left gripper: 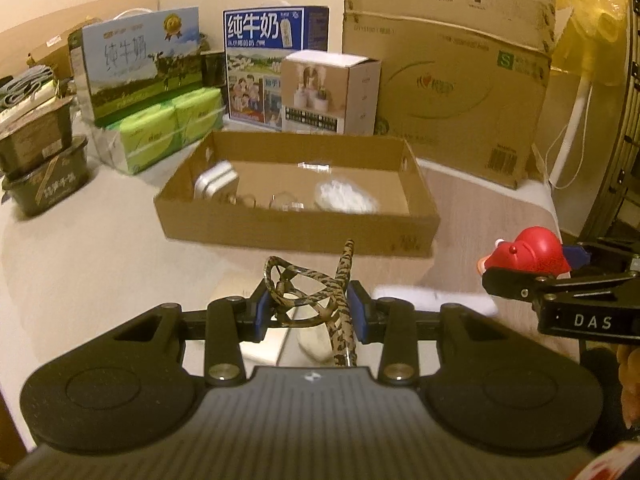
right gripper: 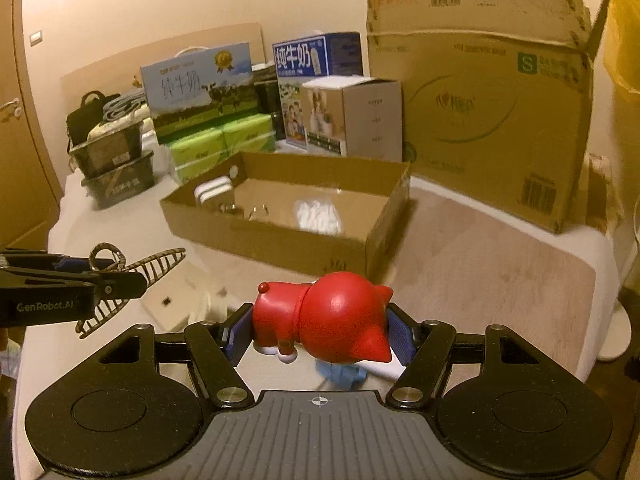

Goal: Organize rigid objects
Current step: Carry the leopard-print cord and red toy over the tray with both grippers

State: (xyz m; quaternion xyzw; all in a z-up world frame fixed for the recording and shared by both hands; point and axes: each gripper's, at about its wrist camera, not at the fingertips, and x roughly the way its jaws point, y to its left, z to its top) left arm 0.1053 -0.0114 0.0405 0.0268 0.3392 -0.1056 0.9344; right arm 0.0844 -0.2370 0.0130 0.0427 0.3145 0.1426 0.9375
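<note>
Left gripper (left gripper: pixel 310 312) jaws clamp what looks like a leopard hair claw (left gripper: pixel 316 300); right gripper (right gripper: pixel 320 334) jaws clamp red figurine (right gripper: pixel 332 320)

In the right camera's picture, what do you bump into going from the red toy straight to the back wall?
Red cat figurine held in the right gripper → low open cardboard tray → white crumpled bag inside it → small white product box → blue milk carton.
</note>
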